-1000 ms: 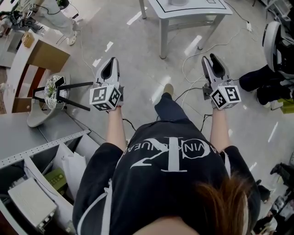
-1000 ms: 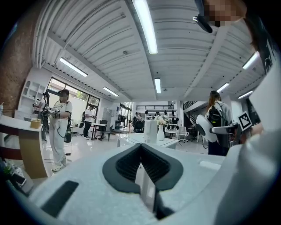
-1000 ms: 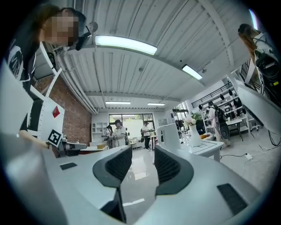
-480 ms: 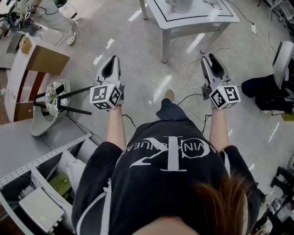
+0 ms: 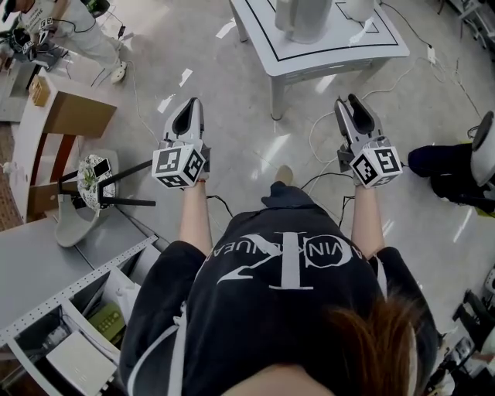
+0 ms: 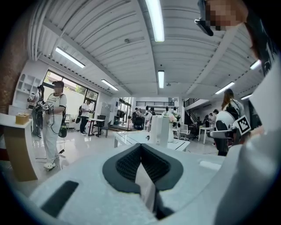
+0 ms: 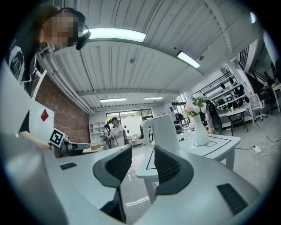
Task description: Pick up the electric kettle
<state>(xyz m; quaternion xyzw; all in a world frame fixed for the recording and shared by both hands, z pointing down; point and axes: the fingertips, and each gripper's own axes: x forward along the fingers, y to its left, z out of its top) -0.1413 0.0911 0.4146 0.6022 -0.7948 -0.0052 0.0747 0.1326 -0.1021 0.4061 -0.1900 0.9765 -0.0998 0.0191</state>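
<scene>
Kettle point(image 5: 303, 17) on tbl point(image 5: 348, 42), top cut off in head view.

ahead: open floor point(image 5: 240, 131) | beyond: white table point(image 5: 348, 56) | left: grey counter point(image 5: 35, 259)

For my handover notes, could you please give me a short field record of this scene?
left gripper: jaws together, empty
right gripper: jaws apart, empty
electric kettle: upright on white table, untouched
vase of flowers: same table, next to kettle
task status: kettle not yet reached
</scene>
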